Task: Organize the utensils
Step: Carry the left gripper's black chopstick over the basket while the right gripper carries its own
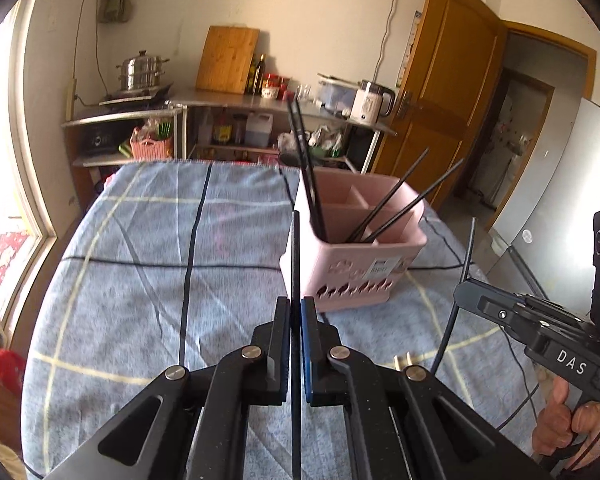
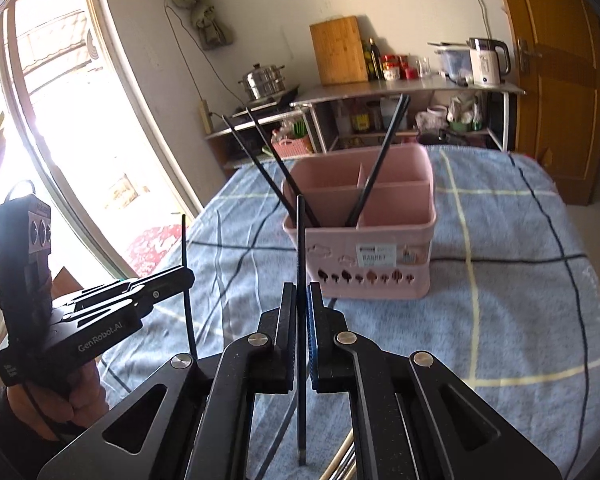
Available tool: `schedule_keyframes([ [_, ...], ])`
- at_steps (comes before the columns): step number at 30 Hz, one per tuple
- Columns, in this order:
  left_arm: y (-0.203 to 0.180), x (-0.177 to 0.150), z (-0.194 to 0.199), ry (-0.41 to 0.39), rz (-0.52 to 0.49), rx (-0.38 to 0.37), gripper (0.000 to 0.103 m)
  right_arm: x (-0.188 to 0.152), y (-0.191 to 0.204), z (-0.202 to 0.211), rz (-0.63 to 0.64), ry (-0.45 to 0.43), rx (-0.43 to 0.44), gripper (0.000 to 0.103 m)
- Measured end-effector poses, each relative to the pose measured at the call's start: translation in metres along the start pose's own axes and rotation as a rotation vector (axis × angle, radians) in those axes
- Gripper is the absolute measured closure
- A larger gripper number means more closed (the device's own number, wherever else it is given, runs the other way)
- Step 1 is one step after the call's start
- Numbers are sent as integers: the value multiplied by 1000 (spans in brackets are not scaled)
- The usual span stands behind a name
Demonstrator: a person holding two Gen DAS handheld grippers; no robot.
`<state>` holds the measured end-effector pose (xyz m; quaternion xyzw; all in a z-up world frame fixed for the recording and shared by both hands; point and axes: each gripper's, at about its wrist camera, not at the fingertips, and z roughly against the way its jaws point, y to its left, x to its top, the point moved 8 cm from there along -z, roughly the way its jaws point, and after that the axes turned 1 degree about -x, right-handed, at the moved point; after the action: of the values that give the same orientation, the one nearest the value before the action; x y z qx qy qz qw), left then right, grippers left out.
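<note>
A pink utensil basket (image 1: 356, 272) (image 2: 374, 268) stands on the blue checked tablecloth and holds several black chopsticks (image 1: 392, 200) (image 2: 374, 164) leaning in its front compartment. My left gripper (image 1: 296, 306) is shut on a black chopstick (image 1: 296, 256), held upright in front of the basket's left side; it also shows in the right wrist view (image 2: 188, 280). My right gripper (image 2: 301, 292) is shut on another black chopstick (image 2: 301, 240), upright before the basket; it shows at the right of the left wrist view (image 1: 462, 284).
The tablecloth (image 1: 140, 280) covers the table. Light-coloured utensil handles (image 2: 344, 460) lie near its front edge below my right gripper. Beyond the table stand metal shelves with a steamer pot (image 1: 142, 70), cutting board (image 1: 227, 59) and kettle (image 1: 370, 102). A wooden door (image 1: 440, 92) stands right.
</note>
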<state>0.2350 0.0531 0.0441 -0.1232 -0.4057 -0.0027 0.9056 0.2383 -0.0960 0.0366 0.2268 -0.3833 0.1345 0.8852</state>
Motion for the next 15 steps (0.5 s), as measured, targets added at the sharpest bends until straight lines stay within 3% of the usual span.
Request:
schedule_keyframes([
  [7,-10,19,17,-60,-16,-12,99,17,-5,13,6,-57,-6,98],
  [15,-11,10,28,-63,-10,-14,99,7,-9,22,0,-53,-6,98],
])
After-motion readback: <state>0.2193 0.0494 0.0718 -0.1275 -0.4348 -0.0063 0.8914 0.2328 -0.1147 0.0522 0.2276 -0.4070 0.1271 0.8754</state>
